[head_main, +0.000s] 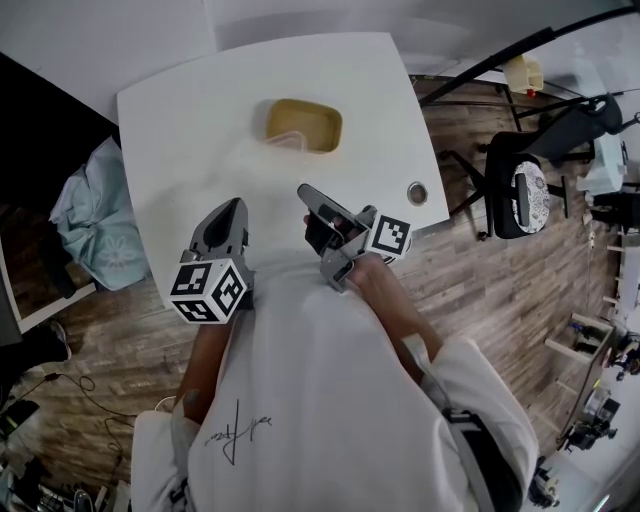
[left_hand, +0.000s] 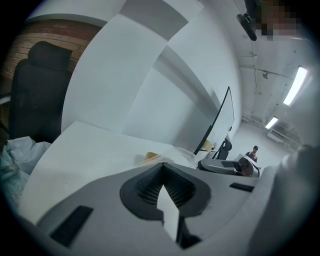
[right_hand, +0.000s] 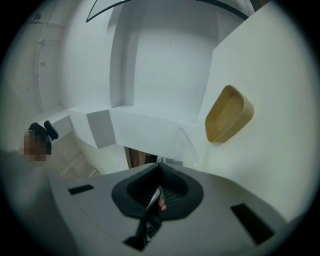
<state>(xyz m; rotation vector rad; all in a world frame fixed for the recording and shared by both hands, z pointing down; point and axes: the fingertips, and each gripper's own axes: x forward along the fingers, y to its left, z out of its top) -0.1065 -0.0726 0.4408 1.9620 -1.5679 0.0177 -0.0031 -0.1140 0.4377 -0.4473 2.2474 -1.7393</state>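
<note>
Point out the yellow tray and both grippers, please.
yellow tray (head_main: 318, 124): head view, on its bare inside floor.
left gripper (head_main: 236, 204): head view, at the closed jaw tips.
right gripper (head_main: 303, 190): head view, at the closed jaw tips.

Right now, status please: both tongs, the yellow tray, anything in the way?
Left tongs shut, empty. Right tongs shut, empty. Yellow tray on white table, ahead of both, untouched. Clear plastic piece at its near edge.
</note>
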